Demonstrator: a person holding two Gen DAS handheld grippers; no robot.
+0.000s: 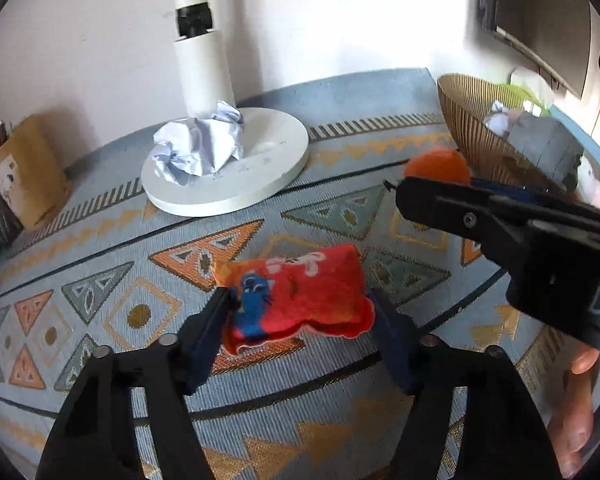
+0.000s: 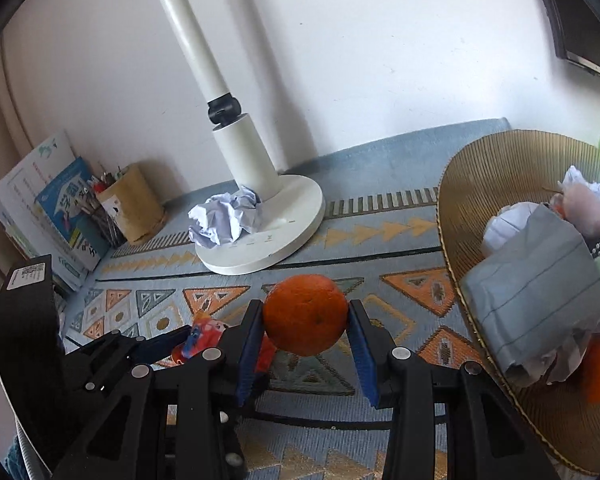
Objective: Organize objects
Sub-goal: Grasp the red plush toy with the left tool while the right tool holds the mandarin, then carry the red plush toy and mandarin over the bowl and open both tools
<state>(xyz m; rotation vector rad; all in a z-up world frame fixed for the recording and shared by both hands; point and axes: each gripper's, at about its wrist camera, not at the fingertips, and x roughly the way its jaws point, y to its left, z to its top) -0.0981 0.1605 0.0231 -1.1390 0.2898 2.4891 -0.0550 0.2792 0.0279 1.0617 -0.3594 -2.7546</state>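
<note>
The right gripper [image 2: 306, 316] pinches an orange [image 2: 305, 314] above the mat [image 2: 380, 236], just beside the bowl [image 2: 500, 168]; the left gripper [image 1: 300, 300], spread, straddles a red pouch [image 1: 300, 292]. Next, likely: carry the orange over the rim and release.

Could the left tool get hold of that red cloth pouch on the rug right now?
Probably yes. The left tool is open with one finger on each side of the red pouch, and nothing lies between them. The right tool, holding an orange, is off to the side, out of the way.
</note>
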